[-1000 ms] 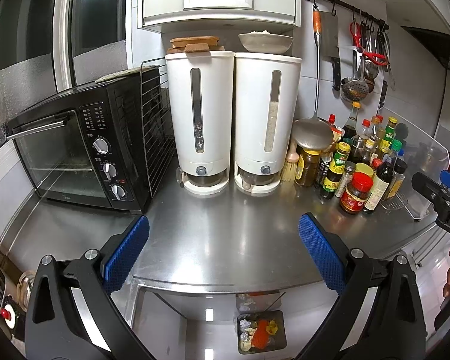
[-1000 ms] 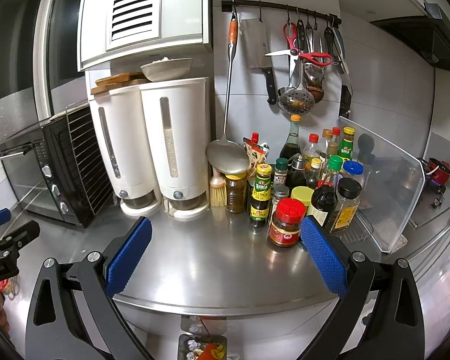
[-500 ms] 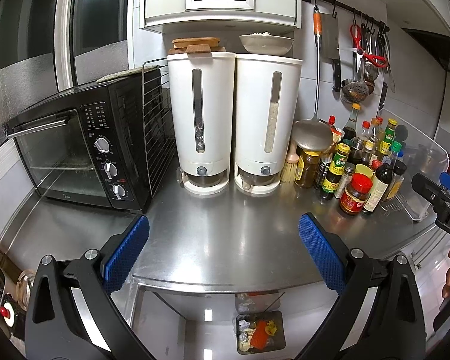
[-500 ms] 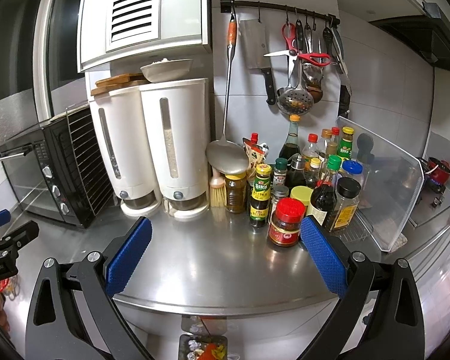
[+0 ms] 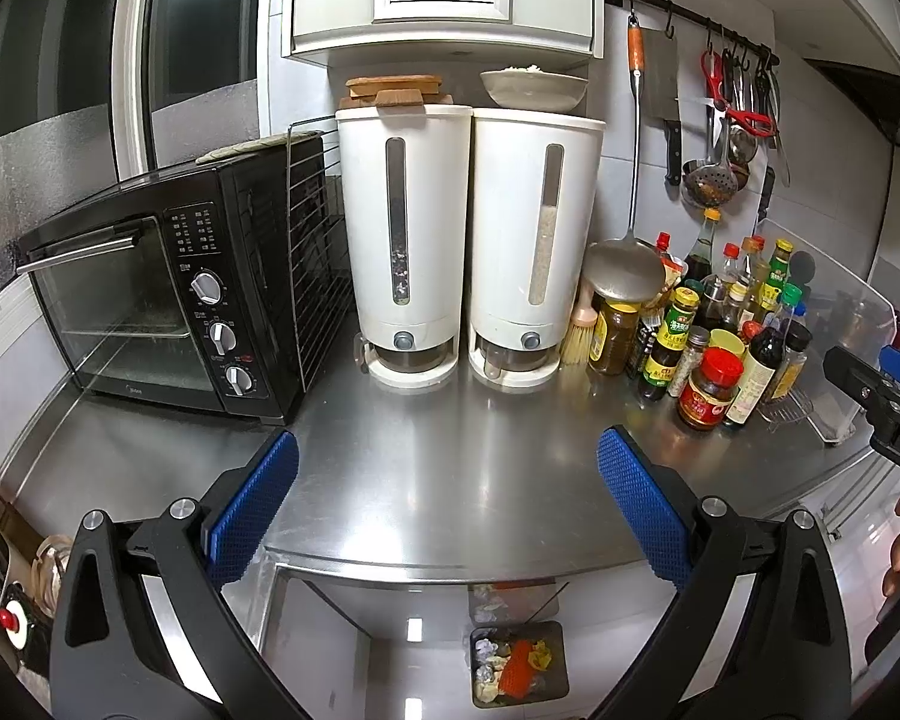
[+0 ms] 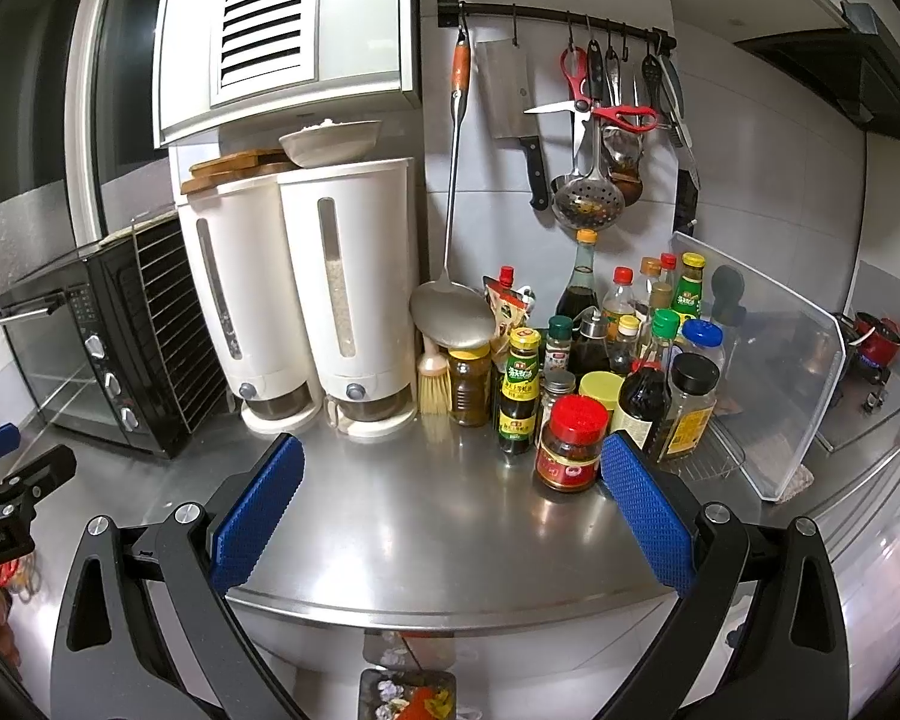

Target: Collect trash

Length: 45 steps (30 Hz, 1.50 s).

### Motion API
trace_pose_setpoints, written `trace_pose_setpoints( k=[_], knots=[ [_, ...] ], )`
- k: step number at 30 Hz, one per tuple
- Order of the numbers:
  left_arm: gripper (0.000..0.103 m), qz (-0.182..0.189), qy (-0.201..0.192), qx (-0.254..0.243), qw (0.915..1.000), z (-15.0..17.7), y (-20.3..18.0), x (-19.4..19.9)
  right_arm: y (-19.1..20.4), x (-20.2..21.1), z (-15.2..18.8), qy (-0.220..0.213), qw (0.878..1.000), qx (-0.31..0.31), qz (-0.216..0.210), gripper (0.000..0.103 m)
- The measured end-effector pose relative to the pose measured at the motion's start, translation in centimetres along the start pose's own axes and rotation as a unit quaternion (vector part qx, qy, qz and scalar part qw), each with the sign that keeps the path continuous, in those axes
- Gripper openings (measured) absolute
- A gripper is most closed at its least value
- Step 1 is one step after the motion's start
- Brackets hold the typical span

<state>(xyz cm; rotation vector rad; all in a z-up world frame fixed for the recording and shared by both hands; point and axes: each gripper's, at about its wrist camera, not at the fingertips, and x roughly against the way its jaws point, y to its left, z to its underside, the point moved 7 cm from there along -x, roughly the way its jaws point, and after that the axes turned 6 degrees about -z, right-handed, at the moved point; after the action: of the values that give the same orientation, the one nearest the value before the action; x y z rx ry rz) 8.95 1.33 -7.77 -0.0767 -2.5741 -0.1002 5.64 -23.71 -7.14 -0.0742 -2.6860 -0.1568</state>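
Trash sits in a dark bin (image 5: 519, 663) on the floor below the front edge of the steel counter (image 5: 450, 468): crumpled whitish wads plus red and yellow wrappers already inside. Right wrist view catches only the bin's top edge (image 6: 405, 693) at the bottom of frame. No loose trash visible on the counter itself, so my read is the collecting is mostly done or the next piece is out of view.

Left gripper (image 5: 447, 507): fingers spread wide, nothing between the blue pads. Right gripper (image 6: 450, 510): same, wide and empty. Both hover above the counter's front edge, pointing at the back wall.

Surroundings: two white dispensers (image 5: 471, 240) centre-back, black toaster oven (image 5: 162, 294) on the left, dense cluster of sauce bottles with a red-lid jar (image 6: 570, 444) just beside the right gripper's right pad.

To do this step well:
- scan before committing, since the target isn't in frame
- keep the right gripper clear of that jar; it looks easy to knock over
- approach any scrap low and square, close fully on light paper
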Motion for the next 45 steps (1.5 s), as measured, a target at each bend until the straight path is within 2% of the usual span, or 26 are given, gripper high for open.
trace_pose_setpoints(
  k=[28,34,40,45],
  knots=[
    [0.095,0.003,0.002,0.002,1.0,-0.06,0.14,0.41,0.07,0.38,-0.02,-0.003,1.0,-0.003,0.003,0.1],
    [0.095,-0.011,0.005,0.008,0.9999,-0.09,0.4,0.41,-0.12,0.43,0.1,-0.002,1.0,-0.002,0.007,0.1],
    [0.095,0.007,0.026,0.034,0.9991,0.1,0.69,-0.08,-0.46,0.36,0.14,-0.001,1.0,-0.007,0.005,0.1],
    [0.095,-0.005,0.021,0.033,0.9992,0.08,0.91,-0.01,-0.3,0.07,0.24,0.002,1.0,-0.006,0.003,0.1]
  ],
)
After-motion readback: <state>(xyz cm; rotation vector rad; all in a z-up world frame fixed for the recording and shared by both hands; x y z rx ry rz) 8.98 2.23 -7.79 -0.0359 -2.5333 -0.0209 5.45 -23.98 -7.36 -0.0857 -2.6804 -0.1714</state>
